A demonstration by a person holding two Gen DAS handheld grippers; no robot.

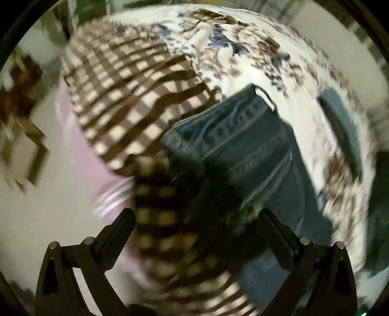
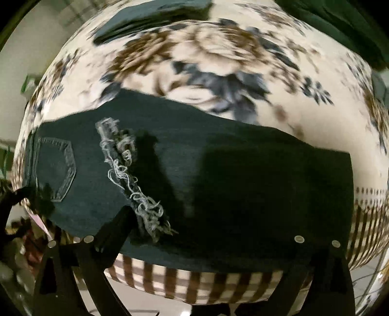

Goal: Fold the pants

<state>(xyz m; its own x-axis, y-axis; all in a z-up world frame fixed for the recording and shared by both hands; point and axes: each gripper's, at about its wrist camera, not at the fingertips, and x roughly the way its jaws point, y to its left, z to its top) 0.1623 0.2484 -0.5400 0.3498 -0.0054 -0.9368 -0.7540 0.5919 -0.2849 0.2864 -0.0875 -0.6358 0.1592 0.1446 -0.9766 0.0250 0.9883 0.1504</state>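
Observation:
Dark blue-grey jeans [image 2: 218, 175] lie folded on a bed, with a back pocket [image 2: 54, 167] at the left and a frayed hem [image 2: 131, 179] lying across them. In the left wrist view the jeans [image 1: 255, 150] show their waistband end, blurred. My left gripper [image 1: 194, 218] is open, above the bed's edge just short of the jeans. My right gripper [image 2: 194, 218] is open, its fingers spread over the near edge of the jeans. Neither holds cloth.
The bed has a floral cover [image 2: 218, 60] and a brown-and-cream checked blanket [image 1: 126, 92] hanging over its edge. A folded dark garment [image 1: 340, 126] lies further on the bed and shows in the right wrist view too [image 2: 150, 14]. A pink sheet [image 1: 80, 155] hangs toward the pale floor [image 1: 48, 218].

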